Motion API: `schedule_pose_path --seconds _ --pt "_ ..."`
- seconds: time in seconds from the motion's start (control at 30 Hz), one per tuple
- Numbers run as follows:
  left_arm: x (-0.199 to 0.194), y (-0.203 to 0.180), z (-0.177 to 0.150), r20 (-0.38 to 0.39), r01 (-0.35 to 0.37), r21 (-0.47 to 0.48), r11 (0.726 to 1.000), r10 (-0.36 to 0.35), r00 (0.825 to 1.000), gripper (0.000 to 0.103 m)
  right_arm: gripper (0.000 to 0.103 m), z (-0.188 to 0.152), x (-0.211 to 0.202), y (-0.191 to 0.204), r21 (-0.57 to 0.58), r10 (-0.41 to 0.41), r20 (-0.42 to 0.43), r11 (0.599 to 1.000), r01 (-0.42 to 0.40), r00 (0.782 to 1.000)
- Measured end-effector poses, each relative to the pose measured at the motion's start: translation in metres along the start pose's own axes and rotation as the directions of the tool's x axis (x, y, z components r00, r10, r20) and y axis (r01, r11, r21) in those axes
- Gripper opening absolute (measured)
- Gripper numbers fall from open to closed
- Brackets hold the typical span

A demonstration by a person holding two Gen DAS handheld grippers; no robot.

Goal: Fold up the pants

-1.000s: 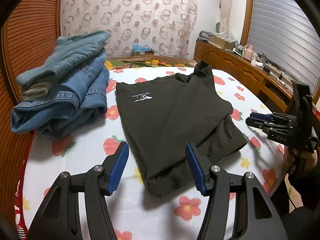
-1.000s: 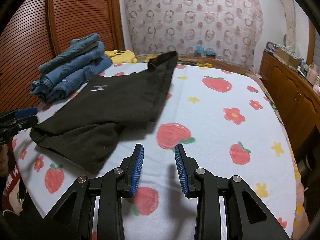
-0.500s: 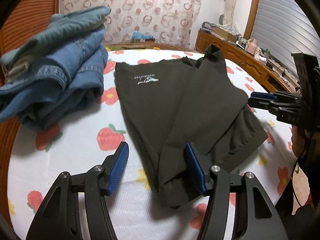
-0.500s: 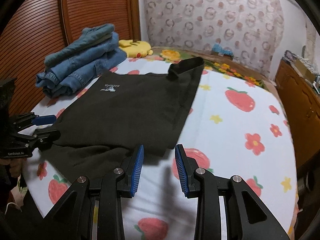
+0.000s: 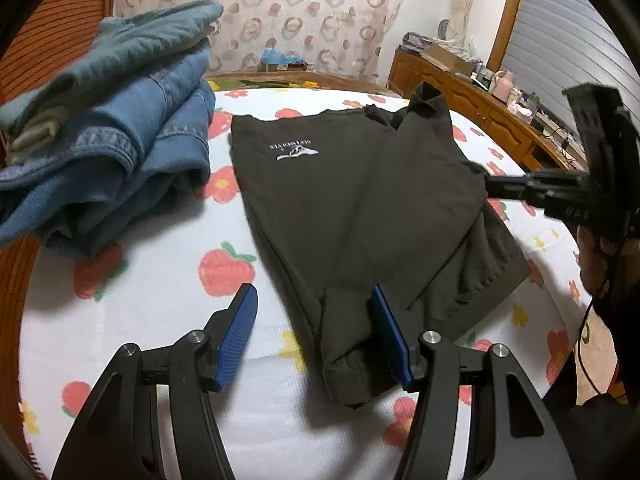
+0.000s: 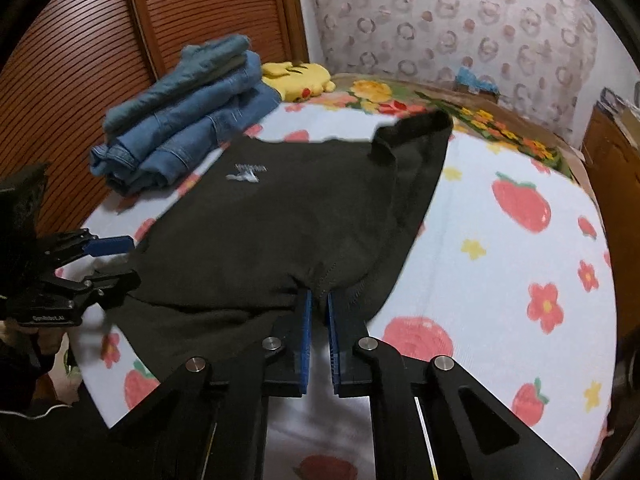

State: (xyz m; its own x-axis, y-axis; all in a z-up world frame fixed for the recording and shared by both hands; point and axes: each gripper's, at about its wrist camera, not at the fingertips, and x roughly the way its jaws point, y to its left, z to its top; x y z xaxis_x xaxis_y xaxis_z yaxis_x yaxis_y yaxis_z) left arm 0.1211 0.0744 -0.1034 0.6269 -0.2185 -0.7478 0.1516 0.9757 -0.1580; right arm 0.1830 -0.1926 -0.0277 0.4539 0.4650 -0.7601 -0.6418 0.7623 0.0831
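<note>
Dark olive pants [image 5: 360, 208] with a white logo lie on the bed, partly folded over themselves; they also show in the right wrist view [image 6: 280, 220]. My left gripper [image 5: 314, 320] is open, its blue pads either side of the near corner of the pants, just above the cloth. My right gripper [image 6: 319, 300] is shut on the pants' side edge, pinching a fold between its pads. The right gripper shows at the right of the left wrist view [image 5: 492, 188]. The left gripper shows at the left of the right wrist view [image 6: 120, 260].
A stack of folded blue jeans [image 5: 108, 128] lies on the bed's left side beside the pants. A strawberry-print sheet [image 6: 520, 240] covers the bed. A yellow plush [image 6: 298, 76] lies at the head. A wooden cabinet [image 5: 472, 100] with clutter stands beyond the bed's right side.
My right gripper moved in to the pants' side edge and closed on the cloth. My left gripper moved slightly closer over the near corner and stayed open.
</note>
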Motion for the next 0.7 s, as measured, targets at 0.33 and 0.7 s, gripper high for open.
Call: schedule_pose_path --seconds 0.33,0.7 --pt "-0.014 0.013 0.037 0.036 -0.025 -0.004 1.0 0.025 0.999 0.06 0.005 0.052 -0.002 0.016 -0.083 0.067 0.048 0.994 -0.063 0.997" --pt "-0.021 0.038 0.063 0.064 -0.05 -0.015 0.999 0.051 0.997 0.06 0.005 0.101 0.038 0.034 -0.162 0.137 0.037 0.978 -0.13 0.99"
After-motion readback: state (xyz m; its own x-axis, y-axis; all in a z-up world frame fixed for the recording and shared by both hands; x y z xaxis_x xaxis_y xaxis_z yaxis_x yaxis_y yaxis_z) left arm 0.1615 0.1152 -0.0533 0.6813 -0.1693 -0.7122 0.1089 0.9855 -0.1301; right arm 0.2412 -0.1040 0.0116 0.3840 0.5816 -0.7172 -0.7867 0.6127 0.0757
